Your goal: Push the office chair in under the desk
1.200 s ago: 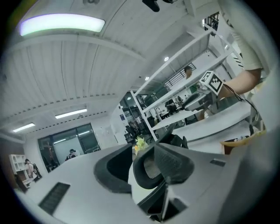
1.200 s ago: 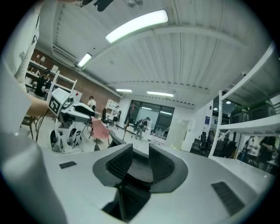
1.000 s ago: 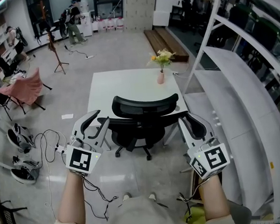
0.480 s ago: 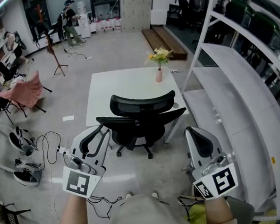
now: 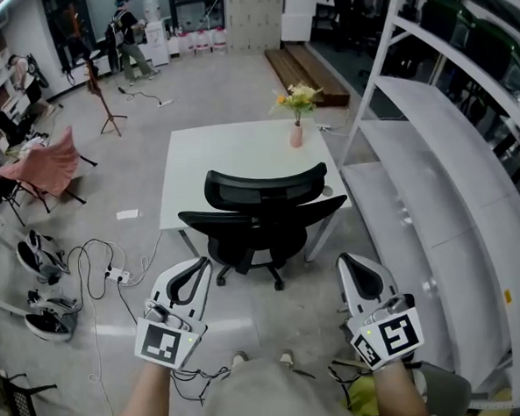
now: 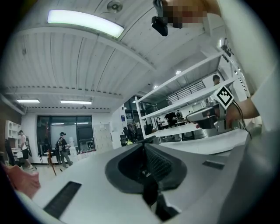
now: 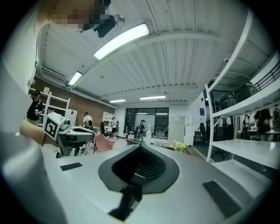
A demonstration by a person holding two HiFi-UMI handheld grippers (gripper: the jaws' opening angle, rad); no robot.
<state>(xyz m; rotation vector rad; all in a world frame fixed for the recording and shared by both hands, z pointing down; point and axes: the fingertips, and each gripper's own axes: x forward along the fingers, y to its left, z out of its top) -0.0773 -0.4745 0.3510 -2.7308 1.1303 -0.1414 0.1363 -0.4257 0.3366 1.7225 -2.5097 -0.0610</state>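
A pink vase [image 5: 297, 136] of flowers stands near white shelving [image 5: 431, 139]. Left, a pink chair [image 5: 45, 167] and a power strip [image 5: 117, 276] with cables. A person [image 5: 130, 35] stands far back.

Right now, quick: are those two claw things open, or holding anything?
Left gripper: shut, holding nothing.
Right gripper: shut, holding nothing.

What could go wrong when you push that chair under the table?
1. The flower vase stands on the desk just beyond the chair. A hard bump against the desk might tip it over.
2. Loose cables lie on the floor left of the chair and near the person's feet. A wheel or a foot might catch on them.
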